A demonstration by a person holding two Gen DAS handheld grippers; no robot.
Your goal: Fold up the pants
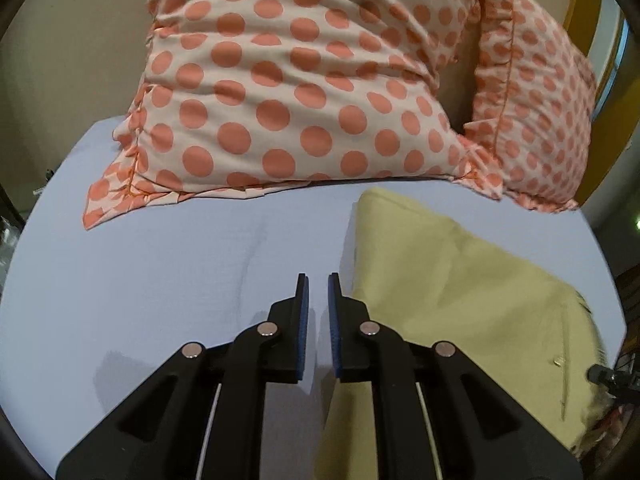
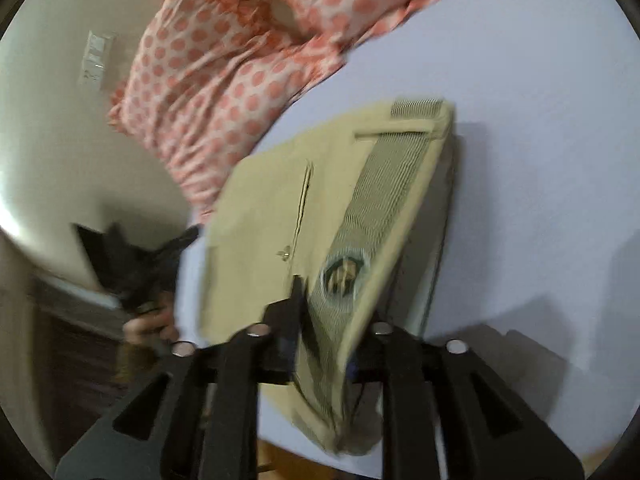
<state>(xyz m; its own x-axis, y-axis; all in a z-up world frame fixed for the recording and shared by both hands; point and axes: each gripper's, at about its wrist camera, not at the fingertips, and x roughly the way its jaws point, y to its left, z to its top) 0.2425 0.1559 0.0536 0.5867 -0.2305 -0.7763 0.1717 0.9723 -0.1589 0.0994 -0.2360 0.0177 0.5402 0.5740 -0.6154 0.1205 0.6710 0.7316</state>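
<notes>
Pants (image 2: 280,224) yellow, folded, on bed sheet (image 1: 160,280); waistband end lifted between right gripper (image 2: 320,320) fingers, clamped on it. Left gripper (image 1: 318,312) fingers slightly parted, nothing between them, over bare sheet; pants (image 1: 460,300) just right of them. Polka-dot pillows (image 1: 280,80) beyond fingertips, against wall.

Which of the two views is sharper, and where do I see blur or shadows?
Left wrist view: sharp, with the left gripper casting a faint shadow on the blue sheet. Right wrist view: motion-blurred, especially the dotted pillow; the pants throw a shadow rightward.
</notes>
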